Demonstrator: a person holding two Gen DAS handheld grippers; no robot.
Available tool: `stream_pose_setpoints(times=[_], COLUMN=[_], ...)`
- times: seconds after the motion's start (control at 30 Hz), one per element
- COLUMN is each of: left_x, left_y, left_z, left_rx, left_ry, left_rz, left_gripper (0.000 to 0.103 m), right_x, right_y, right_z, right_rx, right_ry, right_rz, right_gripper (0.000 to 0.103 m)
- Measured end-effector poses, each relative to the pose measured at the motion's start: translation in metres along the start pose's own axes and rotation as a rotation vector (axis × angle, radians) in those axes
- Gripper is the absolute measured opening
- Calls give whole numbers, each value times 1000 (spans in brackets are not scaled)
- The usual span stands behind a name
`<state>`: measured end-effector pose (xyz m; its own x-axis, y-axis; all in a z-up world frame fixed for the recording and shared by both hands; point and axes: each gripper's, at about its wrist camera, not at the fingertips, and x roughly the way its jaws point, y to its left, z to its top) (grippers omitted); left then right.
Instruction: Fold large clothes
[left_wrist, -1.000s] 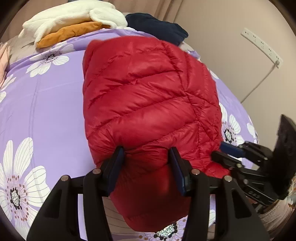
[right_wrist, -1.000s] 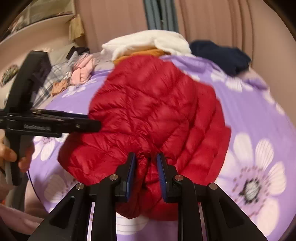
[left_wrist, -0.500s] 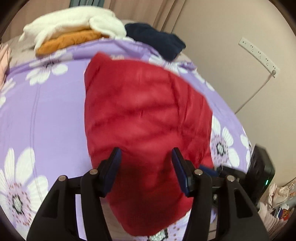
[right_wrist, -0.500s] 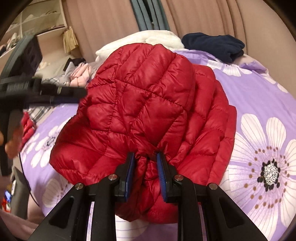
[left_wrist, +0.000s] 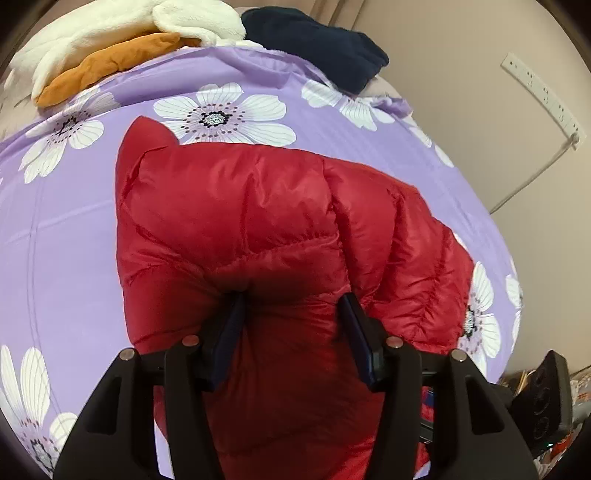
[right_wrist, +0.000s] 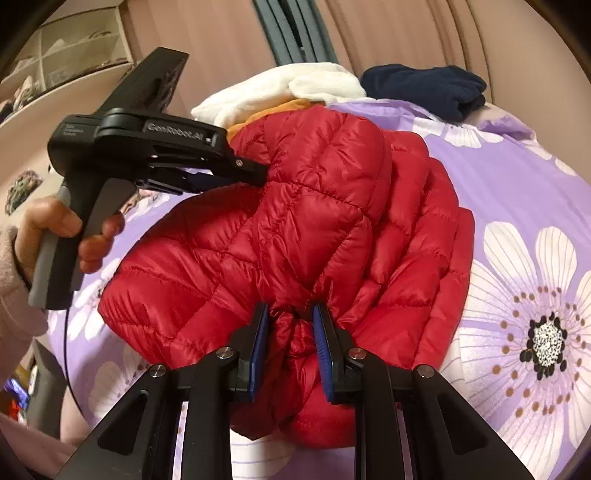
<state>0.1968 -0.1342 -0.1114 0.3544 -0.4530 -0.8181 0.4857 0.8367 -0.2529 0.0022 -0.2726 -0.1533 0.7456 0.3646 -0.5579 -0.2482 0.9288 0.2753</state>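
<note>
A red quilted down jacket (left_wrist: 258, 229) lies bunched on the purple flowered bedspread (left_wrist: 62, 229). My left gripper (left_wrist: 291, 306) is shut on a thick fold of the jacket's near edge, fabric bulging between the fingers. In the right wrist view the jacket (right_wrist: 314, 221) is partly lifted and folded over. My right gripper (right_wrist: 290, 314) is shut on a gathered bunch of its near edge. The left gripper (right_wrist: 251, 173) shows there too, clamped on the jacket's raised left edge, held by a hand.
A pile of white and orange clothes (left_wrist: 110, 44) and a dark navy garment (left_wrist: 317, 40) lie at the far end of the bed. A wall with a power strip (left_wrist: 543, 96) is on the right. Shelves (right_wrist: 66, 48) and curtains stand beyond the bed.
Both grippers have lifted the jacket's near edge and carried it forward, so the jacket now folds over itself. More bedspread shows beyond it. Both stay clamped.
</note>
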Motion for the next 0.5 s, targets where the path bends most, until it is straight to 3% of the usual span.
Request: stream_pose_setpoints(times=[0.17, 0.33, 0.5], left_x=[-6, -48, -80], left_y=[-5, -5, 2], left_z=[-2, -20, -54], left_rx=[13, 14, 19], left_ry=[-14, -81, -115], left_rz=[12, -21, -39], left_gripper=[53, 54, 54], right_x=[-1, -18, -54], right_y=[0, -3, -2], right_z=[1, 8, 23], right_rx=[24, 71, 74], right_ry=[4, -5, -119], right_rz=[-1, 39, 45], right_gripper=[23, 33, 38])
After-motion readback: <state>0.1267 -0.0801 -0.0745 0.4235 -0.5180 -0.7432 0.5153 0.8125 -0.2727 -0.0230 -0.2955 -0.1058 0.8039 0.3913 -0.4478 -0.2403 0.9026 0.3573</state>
